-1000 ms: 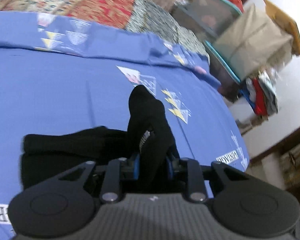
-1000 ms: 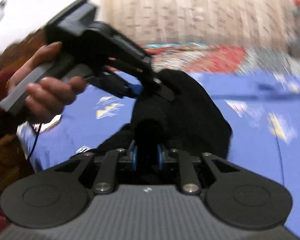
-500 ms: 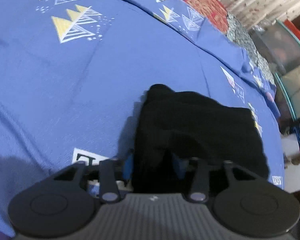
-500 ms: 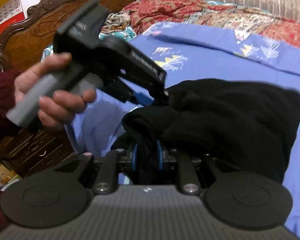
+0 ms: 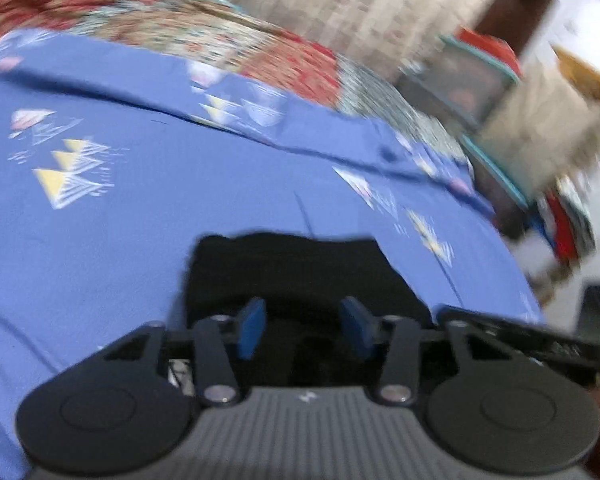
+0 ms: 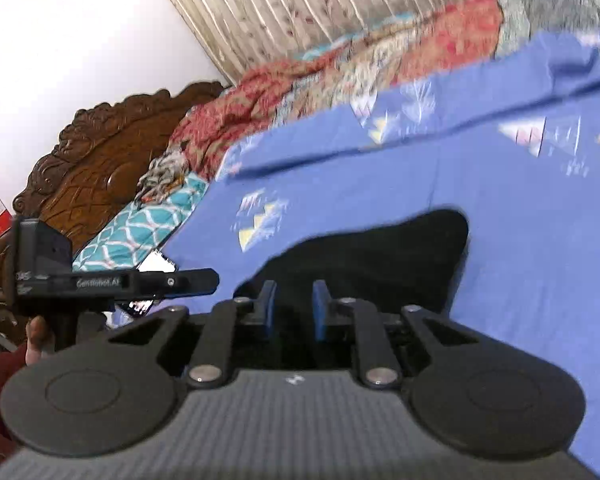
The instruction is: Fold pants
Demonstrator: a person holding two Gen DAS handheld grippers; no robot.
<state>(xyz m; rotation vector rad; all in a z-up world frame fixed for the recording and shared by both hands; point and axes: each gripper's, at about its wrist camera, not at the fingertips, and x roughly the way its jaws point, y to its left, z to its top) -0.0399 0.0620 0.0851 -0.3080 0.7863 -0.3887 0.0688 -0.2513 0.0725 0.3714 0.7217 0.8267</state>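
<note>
With both the left tongs (image 5: 303,330) and right tongs (image 6: 294,310) released, the folded black pants (image 5: 296,272) lie ahead on the bed (image 5: 100,264); you judge the fold complete and withdraw.

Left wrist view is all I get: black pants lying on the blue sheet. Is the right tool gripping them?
Observer: I cannot tell. The right tool has just been closing; its pads stand narrowly apart at the edge of the pants, and the gap between them is dark.
Operator: Anything beside them outside my frame?
Observer: Teal patterned fabric lies at the sheet's edge, below a carved wooden headboard.
</note>
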